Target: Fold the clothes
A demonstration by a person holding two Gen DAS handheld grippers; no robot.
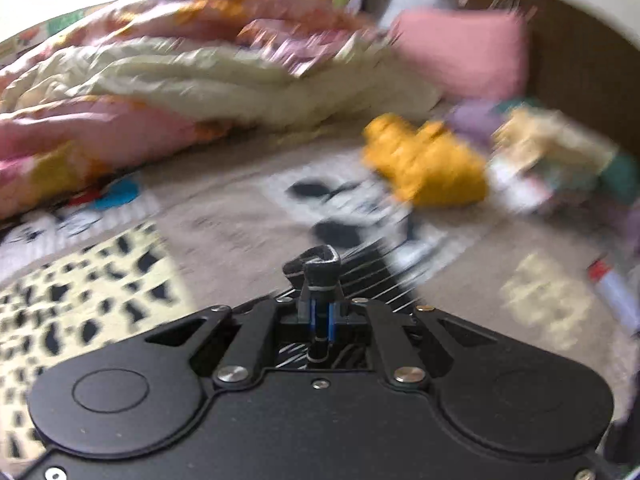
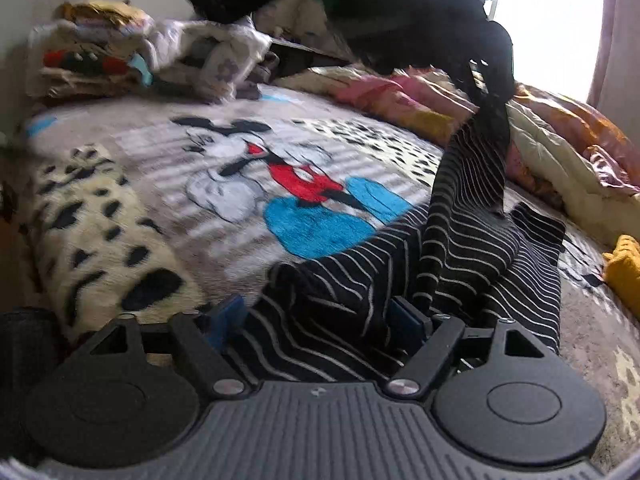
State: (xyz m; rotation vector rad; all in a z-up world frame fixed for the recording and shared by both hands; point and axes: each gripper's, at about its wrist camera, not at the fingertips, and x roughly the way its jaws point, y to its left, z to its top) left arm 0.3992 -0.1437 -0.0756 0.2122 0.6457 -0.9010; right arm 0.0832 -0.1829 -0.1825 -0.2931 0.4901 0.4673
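Between the wide-open right gripper jaws lies the black striped garment, unclamped; it rises up-right to the left gripper, pinched shut on its far end above the cartoon blanket.

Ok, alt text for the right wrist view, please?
A black striped garment lies bunched between the open fingers of the right gripper, one end lifted by the left gripper. Beneath is a cartoon-print blanket; folded clothes sit behind.
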